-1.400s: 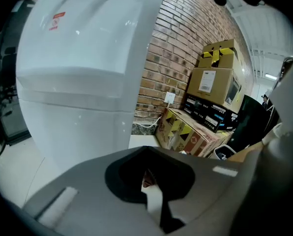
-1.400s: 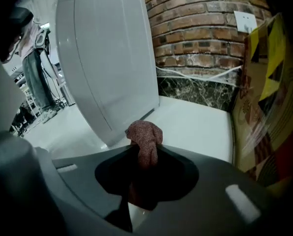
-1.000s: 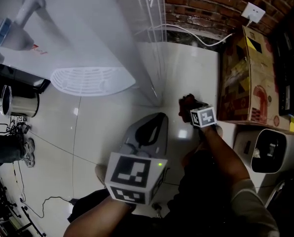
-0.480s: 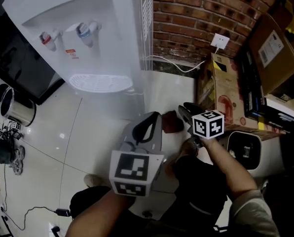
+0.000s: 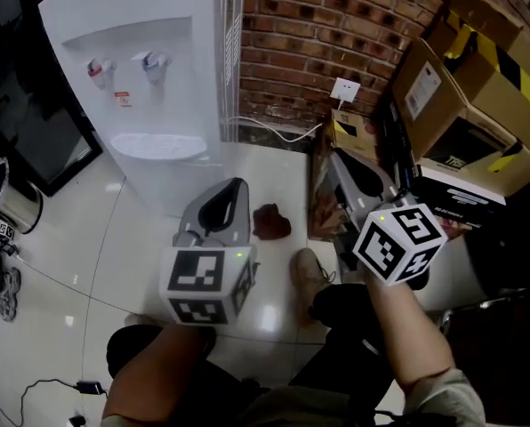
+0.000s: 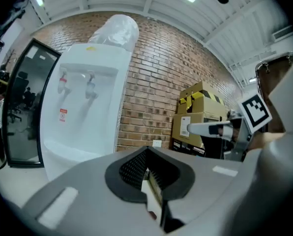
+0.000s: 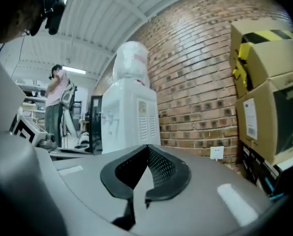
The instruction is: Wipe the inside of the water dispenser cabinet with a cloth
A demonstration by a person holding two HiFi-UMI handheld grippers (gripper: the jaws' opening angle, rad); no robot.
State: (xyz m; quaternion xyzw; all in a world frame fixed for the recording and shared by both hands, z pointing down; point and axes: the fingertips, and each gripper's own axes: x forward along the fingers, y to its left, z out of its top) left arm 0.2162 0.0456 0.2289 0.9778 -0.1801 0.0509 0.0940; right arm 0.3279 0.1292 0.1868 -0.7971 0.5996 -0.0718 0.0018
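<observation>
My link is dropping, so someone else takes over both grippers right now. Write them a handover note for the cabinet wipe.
Left gripper: jaws shut, empty.
Right gripper: jaws have just closed, with nothing between them.
Cloth: crumpled on the floor near the base of the water dispenser; neither gripper holds it.
Done: cannot tell. The inside of the cabinet is not in view.
Left: probably pick the cloth up, then check the cabinet and wipe inside it.

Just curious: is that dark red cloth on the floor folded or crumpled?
Crumpled: the dark red cloth lies in an uneven heap on the white floor.
</observation>
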